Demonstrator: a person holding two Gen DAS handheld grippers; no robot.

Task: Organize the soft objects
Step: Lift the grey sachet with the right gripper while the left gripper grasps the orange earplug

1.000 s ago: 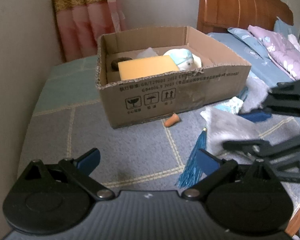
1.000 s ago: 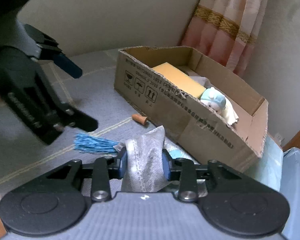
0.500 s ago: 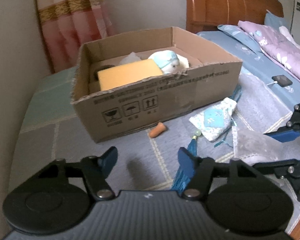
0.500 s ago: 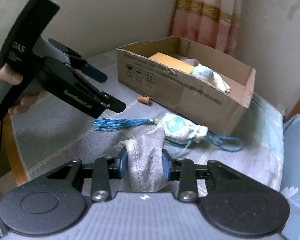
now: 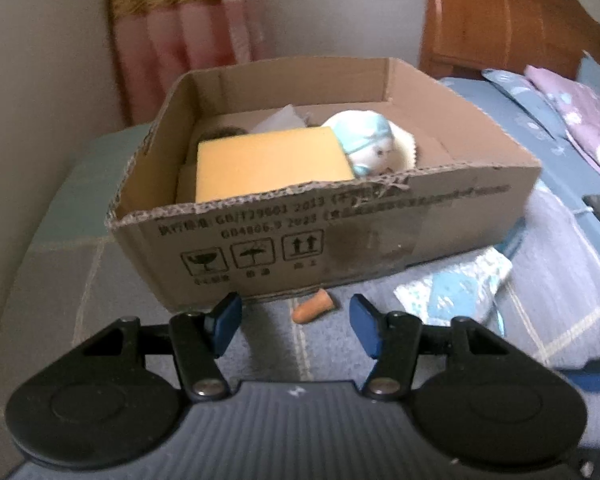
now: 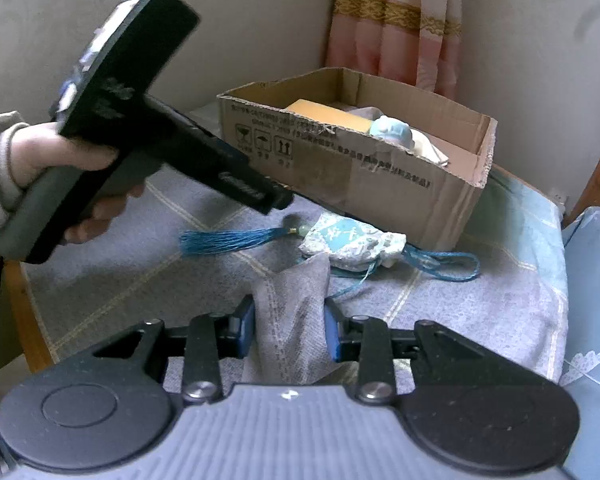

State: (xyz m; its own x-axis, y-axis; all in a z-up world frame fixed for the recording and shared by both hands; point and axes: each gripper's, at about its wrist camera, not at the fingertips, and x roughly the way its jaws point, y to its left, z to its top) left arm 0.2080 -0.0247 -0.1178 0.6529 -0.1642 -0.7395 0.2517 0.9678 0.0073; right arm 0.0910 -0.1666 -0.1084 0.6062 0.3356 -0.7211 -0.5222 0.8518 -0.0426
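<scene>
A cardboard box stands on the quilted surface and holds a yellow sponge and a small plush doll. My left gripper is open and empty, just in front of the box, with an orange earplug between its tips. A blue-patterned sachet with a blue tassel lies right of it. My right gripper is shut on a grey cloth pouch, held above the surface behind the sachet.
A pink curtain hangs behind the box. A wooden headboard and blue and purple bedding lie to the right. The person's hand holding the left gripper crosses the right wrist view.
My left gripper has moved forward close to the box, now straddling the earplug. My right gripper has drawn back and up with the grey pouch, uncovering the sachet.
</scene>
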